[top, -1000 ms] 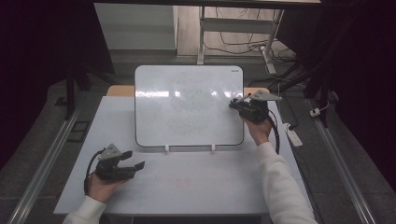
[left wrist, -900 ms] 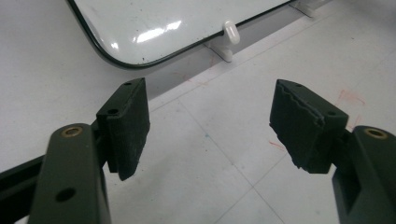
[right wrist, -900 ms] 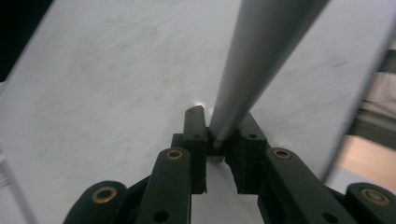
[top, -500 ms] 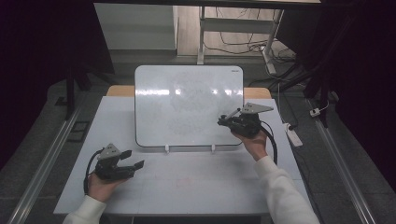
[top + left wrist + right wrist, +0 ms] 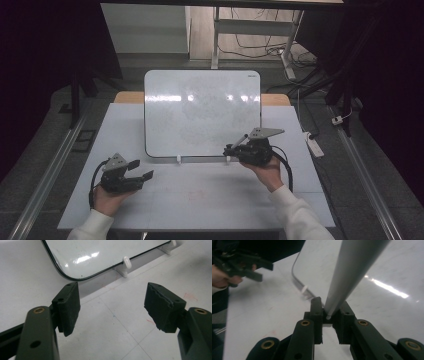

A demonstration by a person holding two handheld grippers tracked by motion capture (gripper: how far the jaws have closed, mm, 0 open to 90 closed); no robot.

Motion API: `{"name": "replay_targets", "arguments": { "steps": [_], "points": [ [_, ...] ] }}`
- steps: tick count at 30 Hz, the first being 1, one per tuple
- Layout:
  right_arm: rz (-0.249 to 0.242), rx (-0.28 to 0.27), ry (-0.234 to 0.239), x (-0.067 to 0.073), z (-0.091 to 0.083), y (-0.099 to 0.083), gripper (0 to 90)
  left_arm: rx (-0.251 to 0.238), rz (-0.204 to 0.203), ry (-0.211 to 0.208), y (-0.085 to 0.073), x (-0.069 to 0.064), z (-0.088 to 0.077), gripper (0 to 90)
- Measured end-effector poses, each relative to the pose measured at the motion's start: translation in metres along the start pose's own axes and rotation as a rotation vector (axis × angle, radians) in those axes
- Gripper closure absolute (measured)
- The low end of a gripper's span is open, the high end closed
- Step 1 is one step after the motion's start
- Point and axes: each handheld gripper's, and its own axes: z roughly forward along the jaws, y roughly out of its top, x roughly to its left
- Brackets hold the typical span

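A white whiteboard (image 5: 202, 112) stands tilted on small white feet at the middle of the white table top (image 5: 200, 195). My right gripper (image 5: 235, 149) is by the board's lower right corner, shut on a grey marker pen (image 5: 239, 141) that points up and left at the board. In the right gripper view the pen (image 5: 352, 270) rises from between the jaws of that gripper (image 5: 329, 305), with the board (image 5: 387, 272) behind it. My left gripper (image 5: 142, 170) rests low at the front left, open and with nothing in it. Its jaws (image 5: 112, 305) stand wide before the board's lower corner (image 5: 75, 260).
A white foot clip (image 5: 126, 263) props the board's lower edge. A white power strip (image 5: 314, 145) lies off the table's right side. Faint red marks (image 5: 195, 194) dot the table top in front. Dark floor and metal rails flank the table.
My right hand has come down from the board's upper right to its lower right corner, toward the person, with the pen still gripped. The left hand has kept still.
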Motion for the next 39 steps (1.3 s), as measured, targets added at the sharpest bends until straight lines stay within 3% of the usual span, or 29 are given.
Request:
{"name": "replay_targets", "arguments": {
  "steps": [6,13,18,25,29,34,36,39],
  "points": [
    [-0.003,0.038,0.052,0.015,0.008,-0.01,77.4,-0.015,0.003,0.003,0.001,0.0,-0.001,30.7],
    [0.0,0.054,0.054,0.018,0.011,-0.014,77.5,-0.03,0.018,0.007,0.002,-0.004,-0.002,30.8],
    [0.001,0.062,0.055,0.02,0.013,-0.017,77.4,-0.049,0.062,-0.001,0.009,-0.015,-0.002,31.2],
    [-0.001,0.066,0.071,0.024,0.017,-0.017,77.4,-0.078,0.148,-0.042,0.039,-0.039,0.007,31.4],
    [-0.005,0.073,0.087,0.027,0.022,-0.017,77.4,-0.106,0.174,-0.103,0.056,-0.054,0.017,32.0],
    [0.002,0.081,0.107,0.029,0.028,-0.018,77.4,-0.073,0.243,-0.133,0.073,-0.074,0.029,31.7],
    [0.002,0.087,0.111,0.03,0.03,-0.019,77.4,-0.088,0.283,-0.139,0.084,-0.083,0.03,31.5],
    [0.002,0.089,0.119,0.032,0.032,-0.019,77.4,-0.117,0.306,-0.178,0.1,-0.097,0.033,31.5]
  ]
}}
